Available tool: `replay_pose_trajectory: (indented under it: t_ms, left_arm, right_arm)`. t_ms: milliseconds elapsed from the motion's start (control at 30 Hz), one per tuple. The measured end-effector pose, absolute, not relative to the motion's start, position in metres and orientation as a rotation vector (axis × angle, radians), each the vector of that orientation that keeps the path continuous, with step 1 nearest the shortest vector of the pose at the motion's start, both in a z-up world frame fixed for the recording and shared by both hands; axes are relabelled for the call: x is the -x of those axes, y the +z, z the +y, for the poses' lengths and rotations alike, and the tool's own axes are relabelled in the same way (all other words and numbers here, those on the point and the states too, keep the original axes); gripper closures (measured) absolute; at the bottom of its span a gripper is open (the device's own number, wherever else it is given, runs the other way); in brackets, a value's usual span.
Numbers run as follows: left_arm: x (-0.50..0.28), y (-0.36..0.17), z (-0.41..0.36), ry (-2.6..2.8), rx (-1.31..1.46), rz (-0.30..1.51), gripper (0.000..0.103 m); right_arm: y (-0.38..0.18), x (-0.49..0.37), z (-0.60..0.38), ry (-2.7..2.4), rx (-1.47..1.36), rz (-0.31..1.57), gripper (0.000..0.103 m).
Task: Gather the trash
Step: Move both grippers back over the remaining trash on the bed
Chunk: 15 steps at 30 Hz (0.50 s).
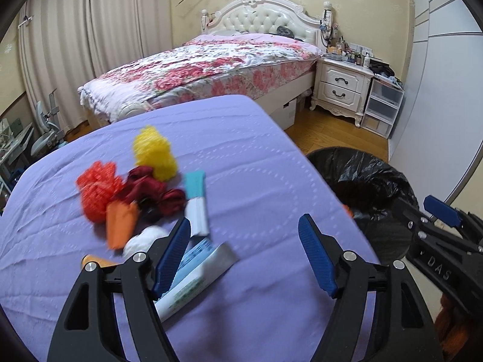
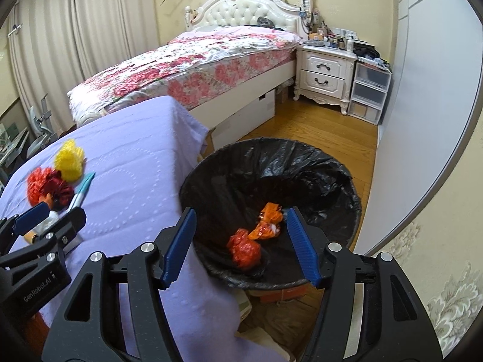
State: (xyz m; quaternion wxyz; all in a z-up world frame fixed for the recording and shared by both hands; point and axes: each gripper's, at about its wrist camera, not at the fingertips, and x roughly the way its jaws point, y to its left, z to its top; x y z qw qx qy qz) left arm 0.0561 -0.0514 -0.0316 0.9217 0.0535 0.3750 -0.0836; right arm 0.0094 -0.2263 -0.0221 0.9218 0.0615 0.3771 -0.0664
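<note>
We hold the left tool point(image 1: 244, 238) w/ fingers apart and nothing in it, low over the lavender cloth-covered counter point(image 1: 256, 157), its left finger right by the white-and-blue flattened tube point(image 1: 196, 274), the nearest trash of a pile w/ the yellow mesh puff point(image 1: 154, 153), the orange-red mesh puff point(image 1: 96, 191) and the teal-and-white marker-like stick point(image 1: 196, 202). The tube looks light, soft, maybe slick, so we'd pinch across its flat mid-body; the puffs are squashy and take a grip anywhere. The right tool point(image 2: 241, 242) is also apart and empty above the black-bag-lined round bin point(image 2: 347, 181), where two orange-red crumpled bits point(image 2: 256, 235) already lie.
</note>
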Motion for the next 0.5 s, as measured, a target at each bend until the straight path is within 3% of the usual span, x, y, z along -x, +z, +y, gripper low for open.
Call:
replay_pose_trajectory:
  t_ms: [500]
  left_arm:
    - [-0.026,-0.050,0.042,-0.005,-0.020,0.838,0.031]
  right_arm:
    - [-0.022,0.003,-0.160,-0.003,-0.072,0.792,0.041]
